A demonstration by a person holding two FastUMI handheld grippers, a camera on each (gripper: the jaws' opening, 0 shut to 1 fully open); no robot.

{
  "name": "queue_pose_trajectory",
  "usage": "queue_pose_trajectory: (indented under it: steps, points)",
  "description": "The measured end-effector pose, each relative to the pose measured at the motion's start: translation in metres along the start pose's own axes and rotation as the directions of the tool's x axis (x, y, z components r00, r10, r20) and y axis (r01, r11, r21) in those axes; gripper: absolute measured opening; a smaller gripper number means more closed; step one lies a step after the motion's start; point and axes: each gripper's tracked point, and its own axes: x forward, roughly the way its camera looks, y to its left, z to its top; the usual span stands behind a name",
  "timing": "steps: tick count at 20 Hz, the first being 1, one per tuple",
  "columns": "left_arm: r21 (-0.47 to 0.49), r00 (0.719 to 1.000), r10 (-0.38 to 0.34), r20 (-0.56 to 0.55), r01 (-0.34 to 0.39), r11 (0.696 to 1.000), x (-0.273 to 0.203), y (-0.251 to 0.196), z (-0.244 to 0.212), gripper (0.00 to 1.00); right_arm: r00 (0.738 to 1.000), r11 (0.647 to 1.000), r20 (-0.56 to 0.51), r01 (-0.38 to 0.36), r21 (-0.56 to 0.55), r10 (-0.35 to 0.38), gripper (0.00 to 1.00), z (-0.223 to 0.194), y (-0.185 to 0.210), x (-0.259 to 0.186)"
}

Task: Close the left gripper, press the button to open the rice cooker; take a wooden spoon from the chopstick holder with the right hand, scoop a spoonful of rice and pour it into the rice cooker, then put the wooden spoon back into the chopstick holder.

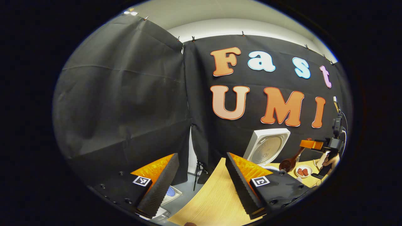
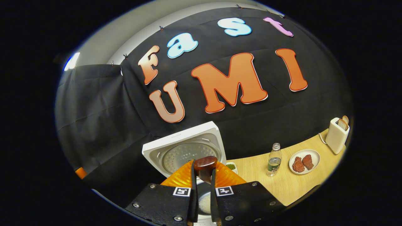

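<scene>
The white rice cooker stands with its lid [image 1: 267, 146] [image 2: 185, 150] raised upright. My right gripper [image 2: 204, 168] is shut on the dark wooden spoon [image 2: 204, 164], right above the cooker's pot [image 2: 204, 197], where something white shows between the fingers. From the left gripper view, the right gripper [image 1: 314, 144] is farther off at the right, with the spoon [image 1: 290, 160] hanging bowl-down beside the cooker. My left gripper [image 1: 201, 155] is open and holds nothing, off the table's left end.
On the wooden table [image 2: 292, 185] [image 1: 216, 194] stand a clear bottle [image 2: 274, 160], a plate of red meat pieces [image 2: 304, 161] [image 1: 304, 171], a white toaster with bread [image 2: 337, 133] and a small dish of green stuff [image 2: 231, 167]. A hand [image 1: 329, 160] holds the right gripper.
</scene>
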Motion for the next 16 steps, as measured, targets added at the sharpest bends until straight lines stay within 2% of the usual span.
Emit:
queue_pose_trajectory:
  steps: [13, 16]
  points:
    - [-0.003, 1.000, -0.030, -0.005, 0.030, 1.000, -0.002, 0.010, -0.005, 1.00, 1.000, 0.990, 0.000, 0.008, -0.141, -0.008, 0.14, -0.005, 0.015, -0.012]
    - [-0.009, 0.999, -0.034, -0.007, 0.034, 0.999, -0.001, 0.009, -0.004, 1.00, 1.000, 0.994, -0.004, 0.019, -0.105, -0.019, 0.15, -0.006, 0.006, -0.017]
